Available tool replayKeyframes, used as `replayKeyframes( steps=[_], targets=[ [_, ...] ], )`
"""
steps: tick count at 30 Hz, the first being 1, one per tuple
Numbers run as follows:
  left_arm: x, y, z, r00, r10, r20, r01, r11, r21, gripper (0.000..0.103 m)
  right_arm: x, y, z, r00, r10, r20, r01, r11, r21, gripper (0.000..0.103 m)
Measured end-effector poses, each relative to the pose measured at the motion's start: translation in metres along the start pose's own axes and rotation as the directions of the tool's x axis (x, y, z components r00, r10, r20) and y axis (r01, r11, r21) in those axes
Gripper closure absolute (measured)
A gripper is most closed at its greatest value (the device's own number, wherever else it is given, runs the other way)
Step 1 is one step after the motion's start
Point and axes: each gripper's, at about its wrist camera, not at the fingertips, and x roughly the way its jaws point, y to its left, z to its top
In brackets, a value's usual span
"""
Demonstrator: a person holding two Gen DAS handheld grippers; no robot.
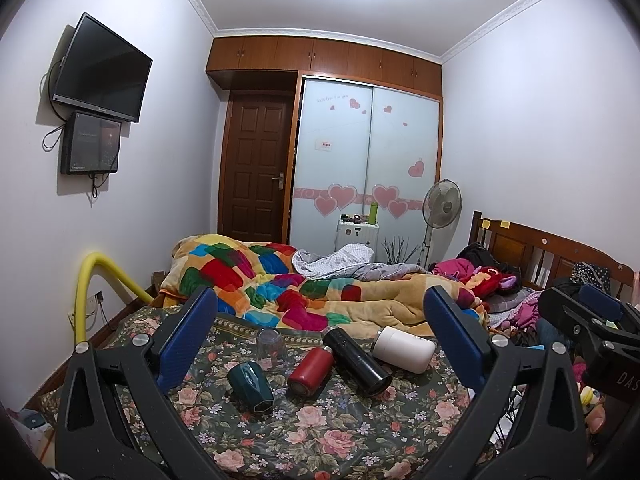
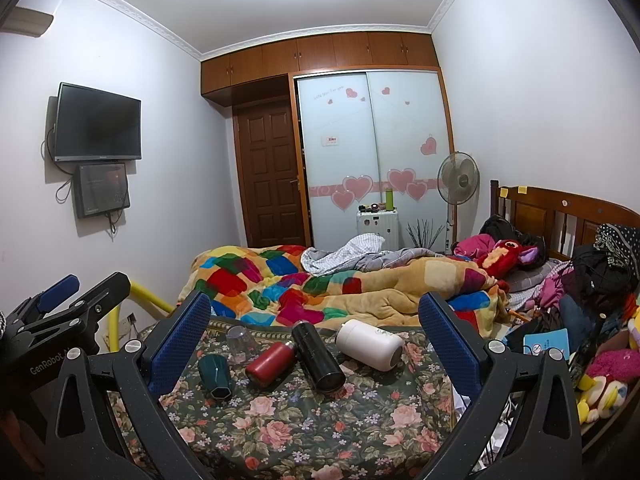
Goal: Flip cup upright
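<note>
Several cups lie on the floral bedspread (image 1: 320, 432). A dark green faceted cup (image 1: 251, 386) lies on its side, as do a red bottle (image 1: 310, 370), a black flask (image 1: 357, 362) and a white flask (image 1: 403, 349). A clear glass (image 1: 271, 347) stands upside down behind them. My left gripper (image 1: 320, 344) is open and empty, hovering in front of the cups. In the right wrist view I see the green cup (image 2: 215, 376), glass (image 2: 241, 342), red bottle (image 2: 270, 364), black flask (image 2: 318, 362) and white flask (image 2: 369, 344). My right gripper (image 2: 316, 344) is open and empty.
A colourful patchwork blanket (image 1: 288, 284) is heaped behind the cups. Clothes and plush toys (image 2: 600, 372) pile up on the right by the wooden headboard (image 2: 560, 212). A yellow padded rail (image 1: 86, 296) stands at the bed's left edge. A fan (image 2: 458, 180) and wardrobe stand behind.
</note>
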Motion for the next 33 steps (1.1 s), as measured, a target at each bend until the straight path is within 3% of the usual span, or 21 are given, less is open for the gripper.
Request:
replayKeyframes(
  steps=[24, 29, 33],
  targets=[
    [0.006, 0.003, -0.006, 1.000, 0.009, -0.004, -0.009, 1.000, 0.011, 0.000, 0.008, 0.001, 0.001, 1.000, 0.013, -0.017, -0.013, 1.000, -0.006, 0.000],
    [0.033, 0.015, -0.018, 0.997, 0.036, -0.064, -0.037, 0.999, -0.010, 0.000, 0.026, 0.000, -0.005, 0.998, 0.013, -0.059, -0.013, 1.000, 0.000, 0.000],
    [0.071, 0.037, -0.038, 0.983, 0.065, -0.170, -0.074, 0.996, -0.047, 0.000, 0.048, -0.003, -0.016, 0.993, 0.007, -0.114, -0.007, 1.000, 0.005, 0.000]
  ],
)
